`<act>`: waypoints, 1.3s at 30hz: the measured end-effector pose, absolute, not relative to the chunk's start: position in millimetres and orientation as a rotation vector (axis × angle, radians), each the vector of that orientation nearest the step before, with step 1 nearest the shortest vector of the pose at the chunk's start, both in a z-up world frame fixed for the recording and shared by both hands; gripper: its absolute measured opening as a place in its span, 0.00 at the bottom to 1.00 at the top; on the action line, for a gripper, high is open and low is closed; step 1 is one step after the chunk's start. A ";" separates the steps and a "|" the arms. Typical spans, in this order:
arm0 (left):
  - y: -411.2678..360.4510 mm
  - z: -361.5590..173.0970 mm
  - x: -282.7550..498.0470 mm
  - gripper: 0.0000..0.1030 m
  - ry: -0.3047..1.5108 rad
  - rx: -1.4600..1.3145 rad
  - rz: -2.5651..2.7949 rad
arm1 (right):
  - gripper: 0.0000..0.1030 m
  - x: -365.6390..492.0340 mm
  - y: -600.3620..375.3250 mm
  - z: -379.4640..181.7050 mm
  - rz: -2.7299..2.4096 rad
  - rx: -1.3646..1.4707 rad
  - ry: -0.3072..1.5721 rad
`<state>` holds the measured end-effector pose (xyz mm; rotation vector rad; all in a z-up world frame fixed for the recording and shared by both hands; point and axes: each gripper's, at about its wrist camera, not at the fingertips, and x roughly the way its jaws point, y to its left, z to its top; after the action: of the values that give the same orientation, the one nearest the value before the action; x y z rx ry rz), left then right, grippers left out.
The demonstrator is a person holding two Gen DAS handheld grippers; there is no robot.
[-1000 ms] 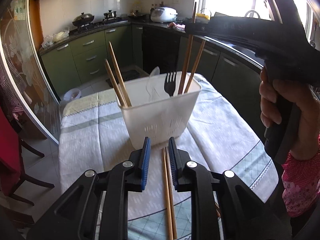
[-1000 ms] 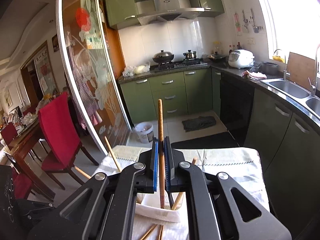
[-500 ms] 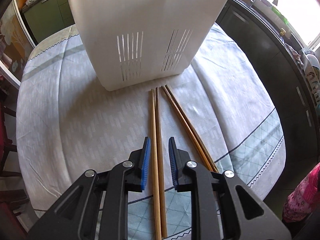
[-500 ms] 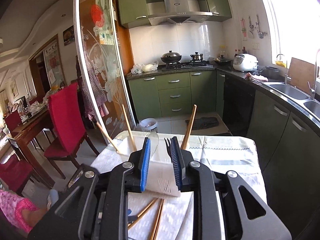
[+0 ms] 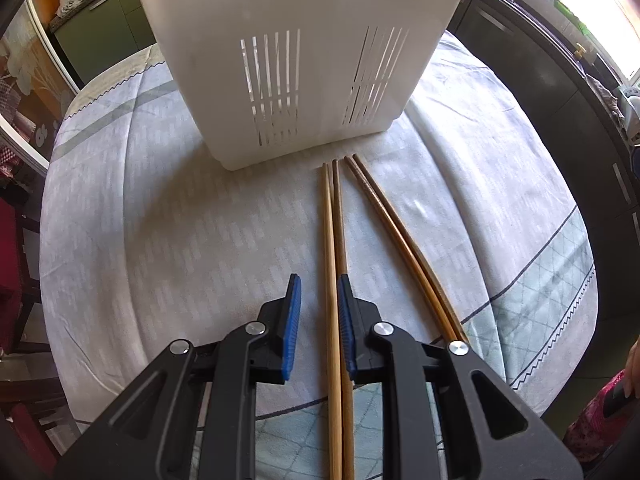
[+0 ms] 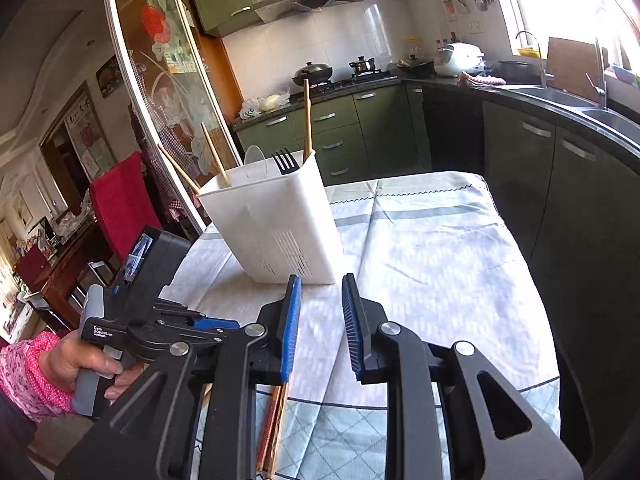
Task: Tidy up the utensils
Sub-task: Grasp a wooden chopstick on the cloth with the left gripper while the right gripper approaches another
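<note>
Since the earlier frame the left gripper (image 5: pixel 318 308) has dropped from bin height to the bench (image 5: pixel 160 240); jaws narrow, straddling the light chopstick pair (image 5: pixel 334 240), pads not yet pressing. Right gripper (image 6: pixel 320 320) has let its chopstick go into the bin (image 6: pixel 276 216); jaws have just opened, empty. Step: pickup. Next, likely: close, lift. Dark pair (image 5: pixel 400 240) lies just beside.

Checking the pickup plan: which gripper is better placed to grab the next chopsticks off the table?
Left. The left gripper already straddles the lighter chopstick pair, jaws open around it. The right gripper is empty, above bare tablecloth.
</note>
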<state>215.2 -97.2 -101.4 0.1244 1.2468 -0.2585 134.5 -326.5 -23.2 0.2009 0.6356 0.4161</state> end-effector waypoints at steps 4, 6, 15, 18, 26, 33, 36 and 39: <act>-100.5 -105.6 217.5 0.17 1.244 0.140 -0.249 | 0.21 133.6 -327.0 -20.4 0.425 0.204 0.634; -102.9 -107.0 217.0 0.17 1.241 0.154 -0.252 | 0.29 134.3 -325.8 -19.1 0.427 0.205 0.633; -125.0 -117.6 221.0 0.08 1.236 0.196 -0.249 | 0.30 138.3 -318.4 -20.1 0.438 0.202 0.655; -125.5 -118.7 222.8 0.06 1.233 0.193 -0.249 | 0.30 139.9 -318.7 -20.7 0.440 0.204 0.662; -101.9 -95.4 215.5 0.06 1.157 0.124 -0.265 | 0.30 146.2 -314.3 -28.6 0.453 0.195 0.704; -82.6 -42.0 190.6 0.06 0.994 0.100 -0.276 | 0.30 158.7 -301.8 -40.6 0.477 0.170 0.771; -71.9 -19.1 172.9 0.06 0.927 0.095 -0.279 | 0.30 168.9 -291.8 -50.3 0.497 0.155 0.831; -62.2 -1.7 155.6 0.06 0.874 0.094 -0.279 | 0.31 179.5 -278.5 -61.5 0.509 0.125 0.877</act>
<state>155.6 -62.2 -1.7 0.0937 0.8742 -0.2793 179.5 -278.5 -61.5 0.1249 0.8774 0.5093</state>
